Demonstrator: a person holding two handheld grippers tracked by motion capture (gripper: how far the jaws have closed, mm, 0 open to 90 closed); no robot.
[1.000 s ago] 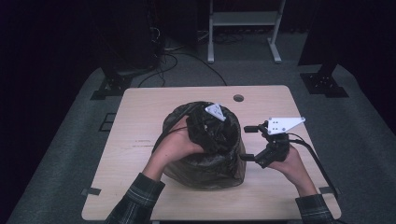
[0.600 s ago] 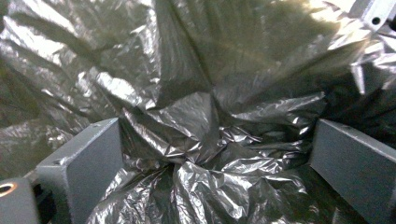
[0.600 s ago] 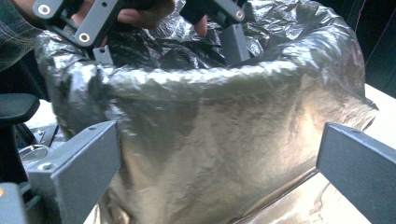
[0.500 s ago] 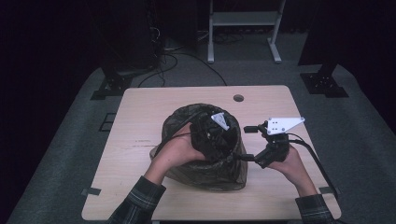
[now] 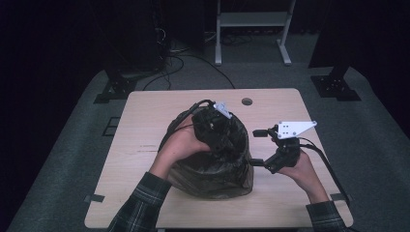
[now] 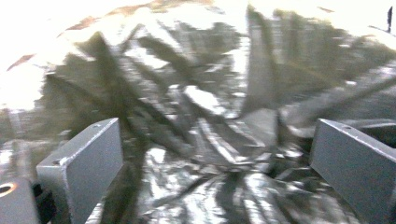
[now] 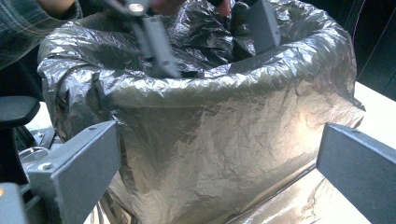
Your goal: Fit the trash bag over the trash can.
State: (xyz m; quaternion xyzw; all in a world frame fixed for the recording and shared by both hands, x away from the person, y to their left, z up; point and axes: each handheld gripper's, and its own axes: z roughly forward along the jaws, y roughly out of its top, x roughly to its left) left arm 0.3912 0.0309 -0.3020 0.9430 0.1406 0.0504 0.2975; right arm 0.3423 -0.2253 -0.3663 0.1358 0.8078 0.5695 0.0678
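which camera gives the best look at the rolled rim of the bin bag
The right gripper view: the bag's rolled rim runs across the frame, sharp and well lit. The high view shows the rim small and dark. The left gripper view shows blurred, crinkled plastic, no clear rim.

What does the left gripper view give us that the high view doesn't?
Left gripper view: crumpled inside of the bag up close, between the left gripper's spread fingers.
High view: the table, both hands, the right gripper open beside the bag with its grey plate, and the left hand reaching into the bag's mouth.
Both: the dark plastic bag.
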